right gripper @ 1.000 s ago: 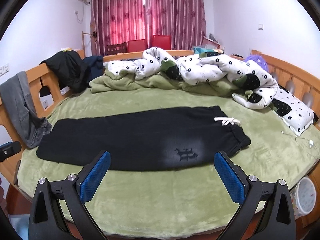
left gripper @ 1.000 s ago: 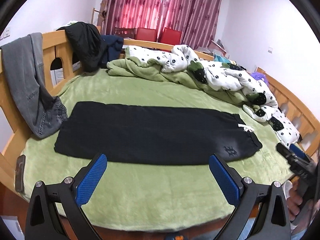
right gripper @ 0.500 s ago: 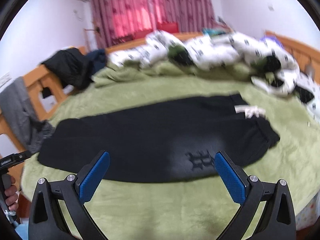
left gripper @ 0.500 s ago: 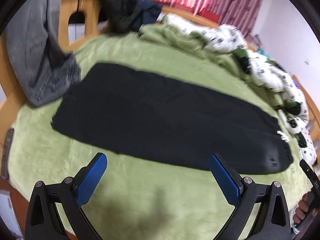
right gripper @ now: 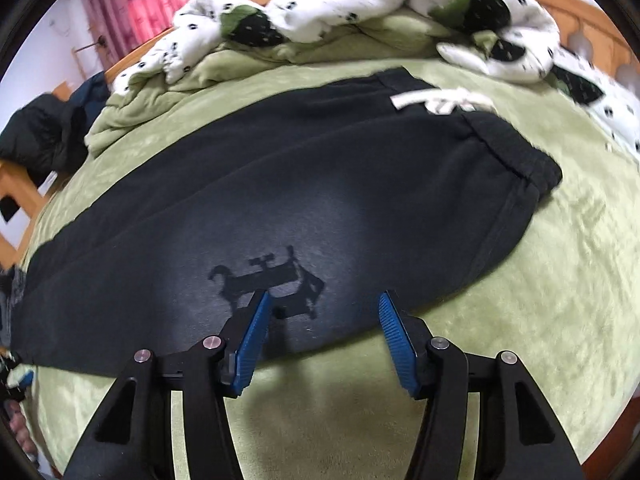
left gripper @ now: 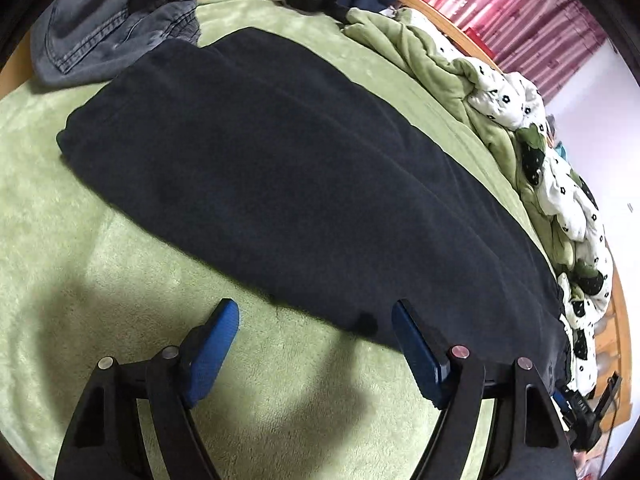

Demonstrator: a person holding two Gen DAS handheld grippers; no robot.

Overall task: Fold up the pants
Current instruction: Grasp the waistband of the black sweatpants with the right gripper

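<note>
both grippers brought down to near edge of black pants (left gripper: 304, 184) on bed (left gripper: 100, 280) since a second ago. left gripper (left gripper: 316, 320) and right gripper (right gripper: 324, 312) jaws just been closing, half-narrowed, nothing gripped; hem grab judged next.

Even indoor light, soft shadows below, motion blur, heavy fisheye vignette

Your left tool (left gripper: 314, 314) hangs over the green bed (left gripper: 120, 280), its jaws just closing, nothing between them, at the near edge of the black pants (left gripper: 300, 176). Grey jeans (left gripper: 112, 32) lie beyond the pants' far end.
</note>
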